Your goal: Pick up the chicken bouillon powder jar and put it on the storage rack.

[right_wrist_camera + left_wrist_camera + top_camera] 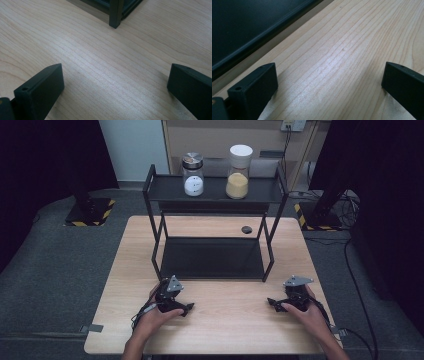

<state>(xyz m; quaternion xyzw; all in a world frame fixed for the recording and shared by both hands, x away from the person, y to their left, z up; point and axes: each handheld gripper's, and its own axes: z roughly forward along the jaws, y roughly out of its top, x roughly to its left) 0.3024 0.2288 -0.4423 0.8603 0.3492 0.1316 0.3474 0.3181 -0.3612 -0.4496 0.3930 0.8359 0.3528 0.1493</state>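
On the light wooden table (225, 325) my left gripper (189, 308) rests near the front left, held in a hand, its jaws pointing right. In the left gripper view that gripper (329, 82) stands open over bare wood. My right gripper (272, 302) lies at the front right, jaws pointing left toward the other. Seen in its own view, the right gripper (115, 82) is open too, with nothing between its fingers. A black two-tier rack (212, 257) stands behind both grippers.
On the rack's top shelf (165, 190) stand a metal-lidded jar with white contents (193, 175) and a white-lidded jar of yellow grains (238, 172). A small black disc (246, 229) lies behind the rack. A rack leg (115, 13) stands ahead of the right gripper.
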